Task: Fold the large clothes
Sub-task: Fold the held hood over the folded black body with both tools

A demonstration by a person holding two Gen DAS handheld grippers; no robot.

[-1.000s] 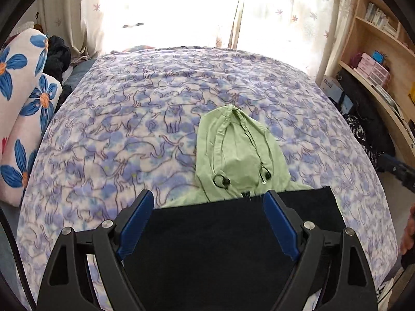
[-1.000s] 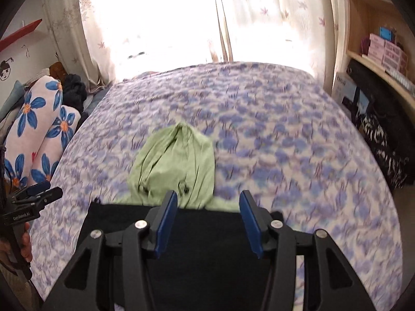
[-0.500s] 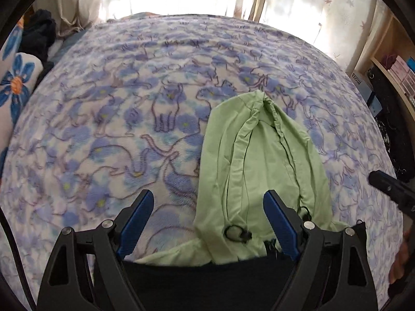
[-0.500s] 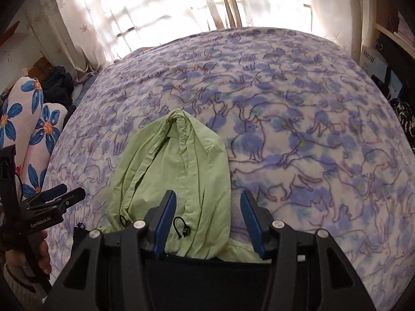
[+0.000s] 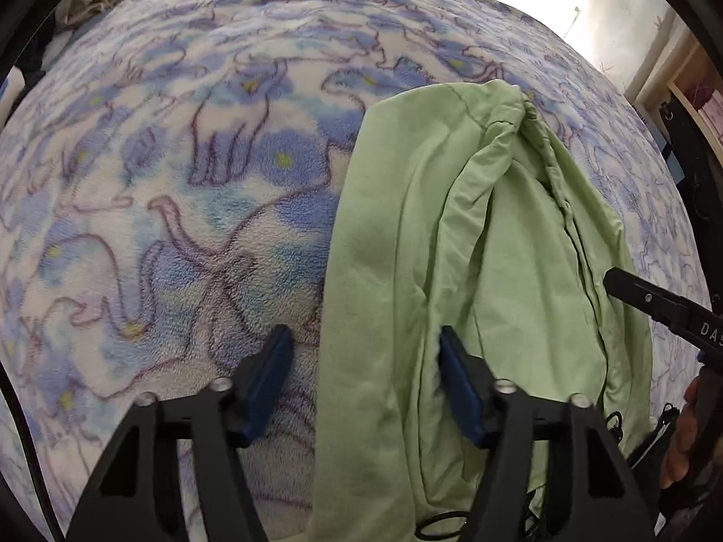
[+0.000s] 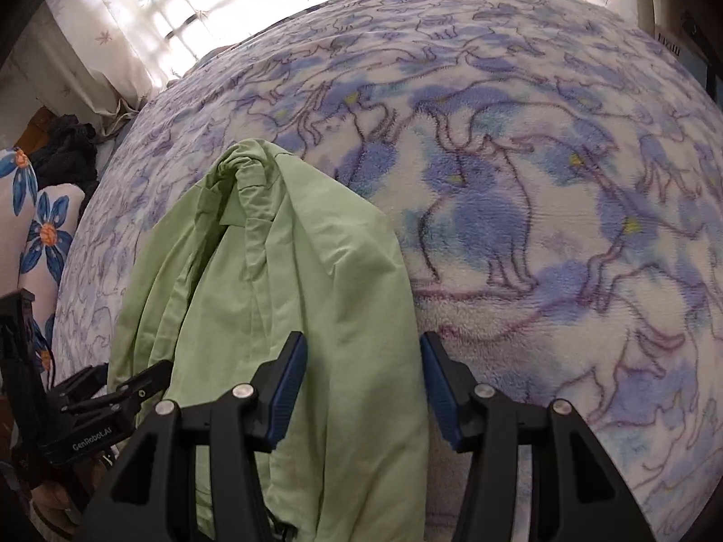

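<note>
A light green hood (image 5: 497,248) of a garment lies flat on the blue cat-print blanket (image 5: 180,180). My left gripper (image 5: 361,361) hangs low over the hood's left edge. Its jaws are closing, with that edge between them and the blue pads not pinching it. In the right wrist view the hood (image 6: 280,271) runs up the left half. My right gripper (image 6: 361,370) straddles its right edge. Those jaws are closing slightly, with cloth between them but not squeezed. Each gripper shows in the other's view: the right one (image 5: 655,311), the left one (image 6: 113,397).
The blanket (image 6: 542,226) covers the whole bed. A flowered pillow (image 6: 40,226) and dark clothing (image 6: 63,149) lie off the bed's left side. Curtains (image 6: 135,22) hang behind, and a wooden shelf (image 5: 696,104) stands at the right. Black drawstring loops (image 5: 438,524) lie near the hood's base.
Both grippers have dropped forward and down onto the hood, which now fills the views. The black folded body has slipped out of sight below. The left jaws have narrowed.
</note>
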